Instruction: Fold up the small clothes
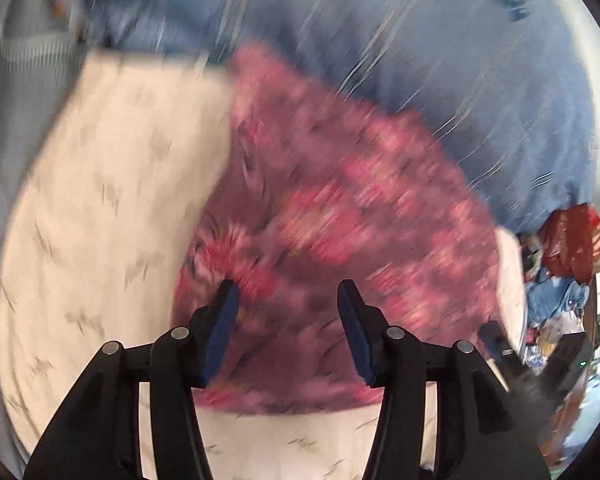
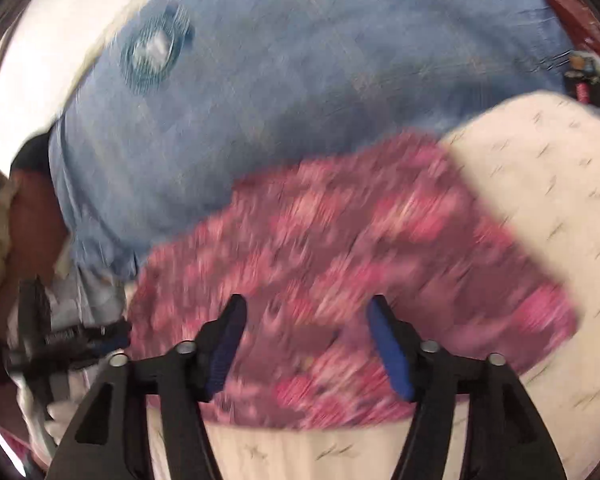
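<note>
Both views are badly motion-blurred, so fine detail is lost.

Left wrist view: the left gripper (image 1: 288, 292) sits at the bottom centre, jaws wide apart w/ nothing between them. Its blue pads (image 1: 224, 320) hang over a pink floral garment (image 1: 340, 220) that fills the centre and lower middle of the frame. The garment lies on a cream sheet w/ small grey marks (image 1: 100, 208), which shows at left and along the bottom edge. A blue cloth (image 1: 440, 60) spreads across the top and upper right, touching the garment's upper edge. At the far right edge is a heap of red and blue clothes (image 1: 564, 272) (too small to sort out). A black piece at lower right, just beside the garment's edge, looks like the right gripper (image 1: 500, 344), but its state can't be read there.

Right wrist view: the right gripper (image 2: 306, 308) is at bottom centre, jaws also spread apart, empty, over the same pink floral garment (image 2: 360, 248), which runs from centre to lower right. Cream sheet (image 2: 552, 200) at right and bottom. The blue cloth (image 2: 300, 80) covers the top and centre, w/ a pale round patch (image 2: 156, 50) at upper left. At lower left the left gripper (image 2: 72, 340) appears just beside the garment's left edge.
</note>
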Demonstrator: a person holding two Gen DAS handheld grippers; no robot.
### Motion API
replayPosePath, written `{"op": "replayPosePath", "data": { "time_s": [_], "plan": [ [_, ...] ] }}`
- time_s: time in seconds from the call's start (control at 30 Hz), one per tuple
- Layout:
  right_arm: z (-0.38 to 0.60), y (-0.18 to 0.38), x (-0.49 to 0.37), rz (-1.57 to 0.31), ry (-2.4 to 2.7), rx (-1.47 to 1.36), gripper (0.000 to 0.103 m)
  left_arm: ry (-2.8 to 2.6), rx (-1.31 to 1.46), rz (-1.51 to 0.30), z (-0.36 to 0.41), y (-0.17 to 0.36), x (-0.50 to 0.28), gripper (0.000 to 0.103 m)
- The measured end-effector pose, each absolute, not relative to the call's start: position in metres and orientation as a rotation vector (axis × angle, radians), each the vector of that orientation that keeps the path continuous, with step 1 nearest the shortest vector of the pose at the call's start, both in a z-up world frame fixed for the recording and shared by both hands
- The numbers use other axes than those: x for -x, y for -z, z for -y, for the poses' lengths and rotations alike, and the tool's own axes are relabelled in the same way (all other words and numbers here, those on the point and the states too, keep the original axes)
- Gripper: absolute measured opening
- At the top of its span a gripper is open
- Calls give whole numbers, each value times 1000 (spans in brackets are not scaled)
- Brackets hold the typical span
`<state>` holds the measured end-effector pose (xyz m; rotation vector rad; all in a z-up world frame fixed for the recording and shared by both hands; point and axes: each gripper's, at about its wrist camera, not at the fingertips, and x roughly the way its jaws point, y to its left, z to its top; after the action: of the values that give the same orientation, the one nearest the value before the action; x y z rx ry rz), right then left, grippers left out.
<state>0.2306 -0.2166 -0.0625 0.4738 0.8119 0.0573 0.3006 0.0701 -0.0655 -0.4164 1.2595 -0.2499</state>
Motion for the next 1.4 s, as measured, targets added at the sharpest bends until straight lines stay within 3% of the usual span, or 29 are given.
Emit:
{"op": "replayPosePath", "data": {
  "time_s": [0.07,0.3,0.57,0.7,0.73,0.77,0.8,0.83,1.0,1.07,1.27,1.4],
  "plan": [
    [202,81,-241,-907,-29,-423,70,281,403,-1240,-74,70,-294,46],
    [128,64,-213,-789,-101,-182,74,262,564,-1250,-130,55,-298,48],
    [-10,96,-197,-780,-320,459,75,227,665,-1269,-166,64,-306,49],
    [-33,94,-217,-720,-212,516,71,236,651,-1282,-162,66,-313,52],
    [-37,94,-222,-699,-196,528,68,243,649,-1284,-161,65,-314,52],
    [-41,95,-226,-673,-184,547,57,259,651,-1289,-159,65,-317,52],
    [-46,97,-230,-662,-195,554,36,273,655,-1292,-158,65,-320,53],
    [-44,94,-229,-659,-216,544,28,292,661,-1297,-155,66,-324,55],
    [-22,67,-219,-581,-238,360,6,369,678,-1294,-138,64,-347,66],
    [-9,56,-216,-564,-250,245,6,400,697,-1301,-127,66,-358,70],
    [13,56,-225,-564,-283,106,6,423,605,-1379,-79,76,-387,69],
    [26,61,-240,-598,-309,-19,7,419,461,-1379,-55,70,-395,40]
  ]
}}
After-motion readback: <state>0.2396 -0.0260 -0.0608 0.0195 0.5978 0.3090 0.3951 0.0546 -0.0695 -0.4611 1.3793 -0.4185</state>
